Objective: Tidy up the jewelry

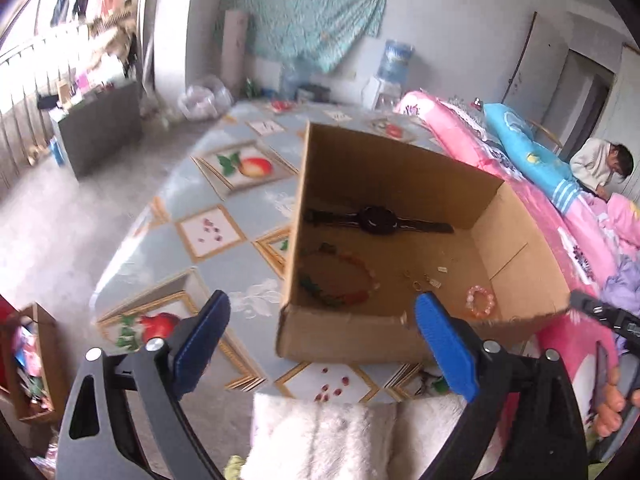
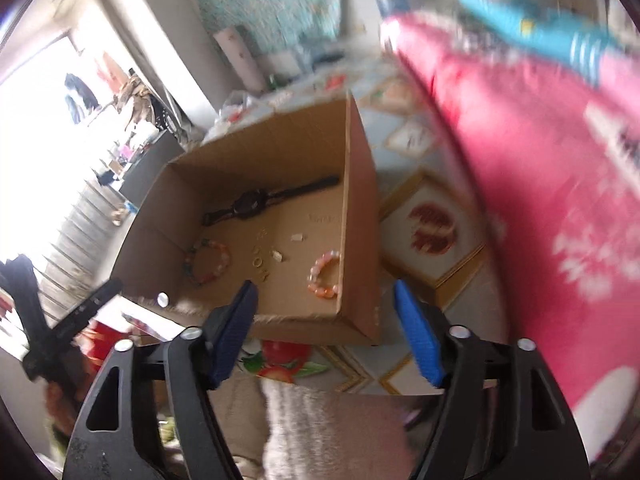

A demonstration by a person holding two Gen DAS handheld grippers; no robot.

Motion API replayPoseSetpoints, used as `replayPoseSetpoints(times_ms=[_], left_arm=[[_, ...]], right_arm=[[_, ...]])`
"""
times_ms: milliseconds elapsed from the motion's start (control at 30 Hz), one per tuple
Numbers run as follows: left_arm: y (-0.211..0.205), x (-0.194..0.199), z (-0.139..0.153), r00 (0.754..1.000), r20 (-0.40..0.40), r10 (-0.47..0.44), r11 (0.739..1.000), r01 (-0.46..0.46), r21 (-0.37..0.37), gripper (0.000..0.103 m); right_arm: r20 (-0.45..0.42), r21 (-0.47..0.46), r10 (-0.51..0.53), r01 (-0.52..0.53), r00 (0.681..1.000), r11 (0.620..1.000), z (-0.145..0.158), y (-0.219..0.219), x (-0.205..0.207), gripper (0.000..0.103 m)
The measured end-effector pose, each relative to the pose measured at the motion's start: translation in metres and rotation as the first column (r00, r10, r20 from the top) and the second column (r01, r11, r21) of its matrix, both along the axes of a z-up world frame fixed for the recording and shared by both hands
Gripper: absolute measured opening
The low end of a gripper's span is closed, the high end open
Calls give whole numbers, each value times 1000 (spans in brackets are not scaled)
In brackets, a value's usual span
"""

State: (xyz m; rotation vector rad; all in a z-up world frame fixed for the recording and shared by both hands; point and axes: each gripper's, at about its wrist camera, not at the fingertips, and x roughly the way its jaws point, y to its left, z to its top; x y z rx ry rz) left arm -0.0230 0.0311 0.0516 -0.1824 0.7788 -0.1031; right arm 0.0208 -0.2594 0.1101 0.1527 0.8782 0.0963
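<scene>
An open cardboard box point(image 1: 384, 160) stands on the table point(image 1: 240, 204); it also shows in the right wrist view point(image 2: 360, 200). Inside lie a black watch point(image 1: 378, 220) point(image 2: 256, 202), a multicoloured bead bracelet point(image 1: 340, 280) point(image 2: 208, 262), a pink bead bracelet point(image 1: 480, 301) point(image 2: 325, 276) and small gold pieces point(image 1: 426, 280) point(image 2: 260, 260). My left gripper point(image 1: 322, 306) is open and empty, just before the box's near wall. My right gripper point(image 2: 324, 294) is open and empty, above the box's near right corner.
A fruit-pattern cloth covers the table. A pink quilt point(image 1: 560, 232) point(image 2: 540, 200) lies along the right side. A white furry cloth point(image 1: 320, 436) sits at the near edge. A person point(image 1: 604, 164) sits at the far right. A box of clutter point(image 1: 32, 360) stands low left.
</scene>
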Motion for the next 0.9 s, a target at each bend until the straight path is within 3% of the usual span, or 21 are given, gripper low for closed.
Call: replayPoseSetpoints(times_ms=[100, 167, 300, 400, 500, 700, 900], left_arm=[[-3, -16, 2, 1000, 1, -12, 1000, 12, 28, 97], [-5, -22, 2, 1000, -15, -5, 999, 6, 49, 97], [-17, -31, 1, 999, -12, 33, 994, -32, 107, 97], [-32, -31, -1, 1000, -10, 8, 989, -6, 147, 97], [-49, -24, -7, 998, -67, -11, 980, 24, 200, 97], [-65, -18, -19, 991, -124, -43, 987, 61, 145, 97], [-72, -9, -28, 982, -185, -48, 988, 74, 136, 97]], right_arm=[[96, -89, 39, -30, 995, 996, 14, 20, -27, 95], [118, -121, 52, -38, 992, 992, 13, 31, -38, 95], [90, -153, 29, -15, 996, 988, -2, 48, -41, 95], [59, -172, 5, 5, 998, 985, -12, 55, -38, 95], [33, -172, -6, 12, 999, 985, -18, 59, -35, 95], [-13, -202, -40, 36, 999, 979, -27, 65, -29, 95], [-37, -219, -72, 62, 997, 974, -33, 65, -22, 95]])
